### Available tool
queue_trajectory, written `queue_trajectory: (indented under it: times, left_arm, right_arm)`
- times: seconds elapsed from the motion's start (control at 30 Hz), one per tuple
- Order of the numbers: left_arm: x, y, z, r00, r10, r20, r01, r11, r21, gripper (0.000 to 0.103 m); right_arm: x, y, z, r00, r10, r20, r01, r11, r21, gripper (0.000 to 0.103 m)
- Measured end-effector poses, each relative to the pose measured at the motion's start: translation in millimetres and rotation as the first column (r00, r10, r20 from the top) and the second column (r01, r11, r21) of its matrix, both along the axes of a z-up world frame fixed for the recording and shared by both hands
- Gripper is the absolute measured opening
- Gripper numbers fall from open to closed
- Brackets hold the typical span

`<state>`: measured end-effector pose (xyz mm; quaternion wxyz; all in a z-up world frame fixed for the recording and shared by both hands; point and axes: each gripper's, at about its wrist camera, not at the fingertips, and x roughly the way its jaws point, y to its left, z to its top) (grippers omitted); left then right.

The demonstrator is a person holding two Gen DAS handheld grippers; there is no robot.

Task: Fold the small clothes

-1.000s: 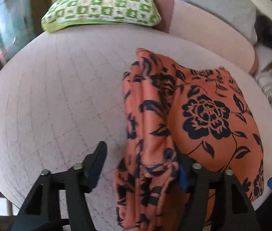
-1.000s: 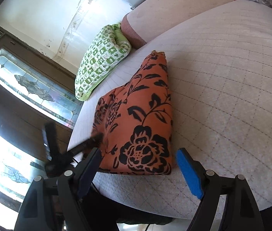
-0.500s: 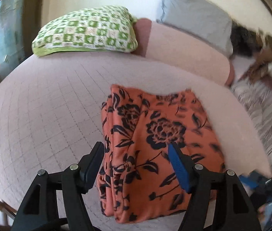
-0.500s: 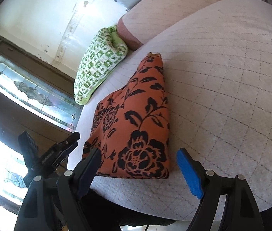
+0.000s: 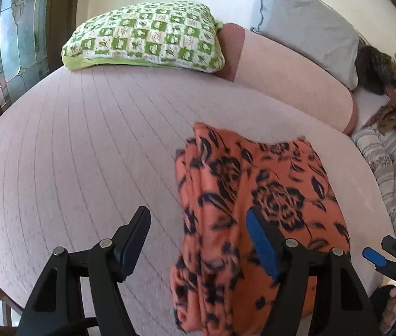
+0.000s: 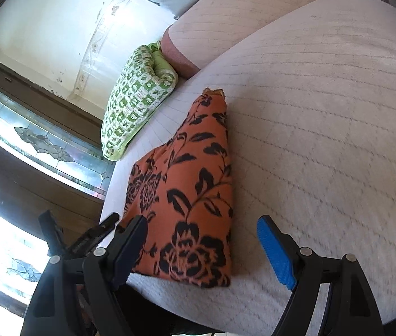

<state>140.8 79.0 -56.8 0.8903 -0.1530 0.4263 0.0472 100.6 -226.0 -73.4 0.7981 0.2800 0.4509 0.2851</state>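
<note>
1. Left claw (image 5: 198, 240): wide, holding nothing, hanging over the near left edge of the orange floral garment (image 5: 254, 218), one finger (image 5: 259, 240) above the cloth.
2. Right claw (image 6: 202, 247): wide, holding nothing, just off the garment's near right corner.
3. Garment: folded, flat on the bed (image 5: 85, 145), near its front edge, well short of the green pillow (image 5: 147, 42).
4. Risk: snagging a loose layer in passing, undoing the fold; dragging the bundle off the bed's edge.

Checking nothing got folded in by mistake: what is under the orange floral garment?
The folded orange black-flowered garment lies directly on the pale pink quilted bed cover. Its own layers are stacked; anything between or beneath them is hidden.
</note>
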Motion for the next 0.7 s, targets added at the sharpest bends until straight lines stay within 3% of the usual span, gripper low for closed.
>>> queue_trajectory:
  times: [0.17,0.33,0.53,0.7]
  left_arm:
    - [19,14,-35,0.994,0.011,-0.11,-0.011,1.0,-0.003,0.074]
    - [16,10,-36,0.996,-0.002,-0.089,0.007,0.999,0.053,0.074]
    - [12,13,-35,0.997,-0.008,-0.082,0.011,0.999,0.039,0.074]
    - [3,15,-19,0.999,0.003,-0.032,-0.003,1.0,0.021,0.074]
  right_arm:
    - [37,12,-5,0.999,0.037,-0.034,-0.037,0.999,0.006,0.083]
    - [71,32,-16,0.993,0.082,-0.086,-0.082,0.997,0.006,0.083]
    - [72,49,-34,0.983,0.099,-0.155,-0.1,0.995,0.001,0.083]
    - [45,47,-20,0.991,0.089,-0.1,-0.091,0.996,-0.012,0.083]
